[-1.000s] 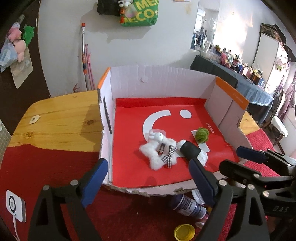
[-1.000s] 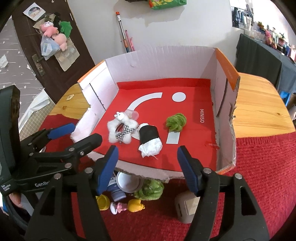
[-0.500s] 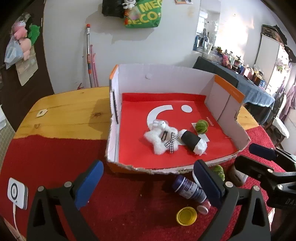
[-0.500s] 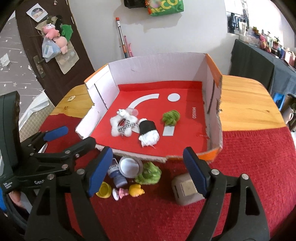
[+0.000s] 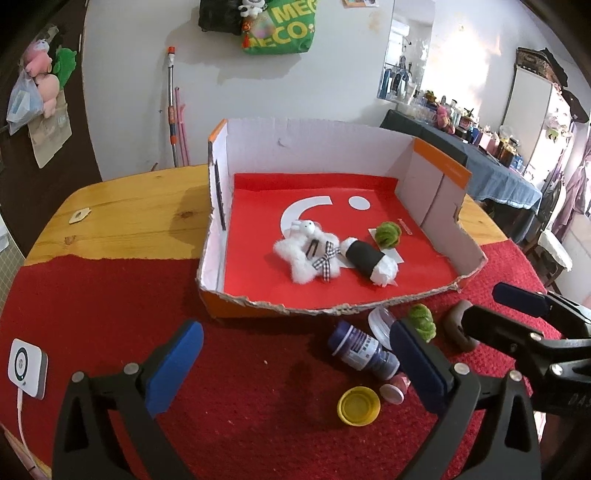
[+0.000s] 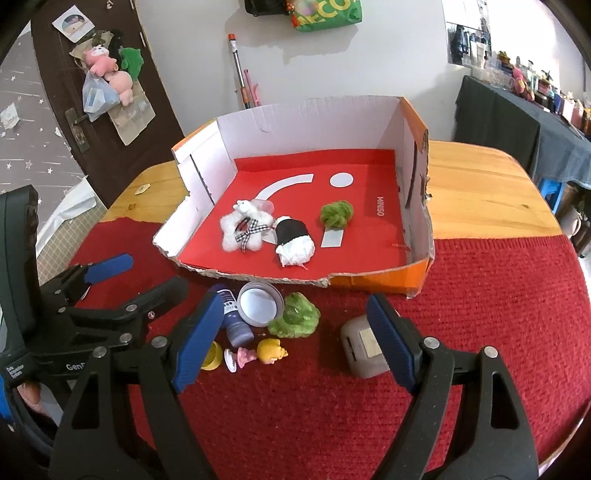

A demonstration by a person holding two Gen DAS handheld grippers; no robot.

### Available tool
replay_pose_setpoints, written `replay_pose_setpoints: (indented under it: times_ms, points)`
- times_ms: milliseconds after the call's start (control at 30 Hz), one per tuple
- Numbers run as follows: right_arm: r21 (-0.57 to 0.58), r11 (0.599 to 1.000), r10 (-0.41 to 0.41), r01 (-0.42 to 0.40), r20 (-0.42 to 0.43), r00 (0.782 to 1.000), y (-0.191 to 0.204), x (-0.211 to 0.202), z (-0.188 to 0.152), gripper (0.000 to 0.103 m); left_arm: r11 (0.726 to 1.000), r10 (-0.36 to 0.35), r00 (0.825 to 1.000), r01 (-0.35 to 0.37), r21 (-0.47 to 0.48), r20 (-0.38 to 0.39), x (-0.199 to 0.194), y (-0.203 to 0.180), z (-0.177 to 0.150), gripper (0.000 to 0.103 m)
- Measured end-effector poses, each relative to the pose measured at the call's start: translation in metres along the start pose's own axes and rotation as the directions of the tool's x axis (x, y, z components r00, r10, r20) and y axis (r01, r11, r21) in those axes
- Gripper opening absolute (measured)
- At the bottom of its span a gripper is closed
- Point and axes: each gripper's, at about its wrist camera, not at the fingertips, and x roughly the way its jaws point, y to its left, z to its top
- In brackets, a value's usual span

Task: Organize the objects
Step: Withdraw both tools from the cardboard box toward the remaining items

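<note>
Red cloth covers the table's near edge; left gripper (image 5: 295,363) is opening wide and empty, right gripper (image 6: 295,339) spread and empty: best straddle the purple bottle (image 5: 364,349) squarely.

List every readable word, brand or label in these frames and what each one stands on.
"MINISO": red liner inside the cardboard box.
"ECO": partial, on the green bag on the wall.
"GenR": cut off, on the left tongs.
Purple bottle's label: too small to read.
Grey block's label: unreadable.
</note>
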Motion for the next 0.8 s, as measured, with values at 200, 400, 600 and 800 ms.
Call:
replay_pose_setpoints:
  times_ms: [200,400,600,800]
  points:
    - [0.012,1.000,-0.006,0.006,0.003,1.000,-0.004,-0.002,-0.009,0.080,1.000,0.009,1.000,-0.009,0.020,0.002,-0.005,-0.005,-0.007,0.103]
    - [0.003,1.000,-0.004,0.004,0.007,1.000,-0.004,-0.007,-0.012,0.080,1.000,0.007,1.000,-0.007,0.028,-0.001,-0.008,-0.009,-0.011,0.103]
    - [0.016,1.000,-0.010,0.010,0.017,1.000,-0.007,-0.013,-0.015,0.080,0.999,-0.002,1.000,0.001,0.037,0.008,-0.014,-0.015,-0.013,0.103]
    - [0.010,1.000,-0.009,0.009,0.029,1.000,-0.004,-0.018,-0.016,0.080,0.999,-0.003,1.000,0.003,0.033,0.011,-0.019,-0.016,-0.017,0.103]
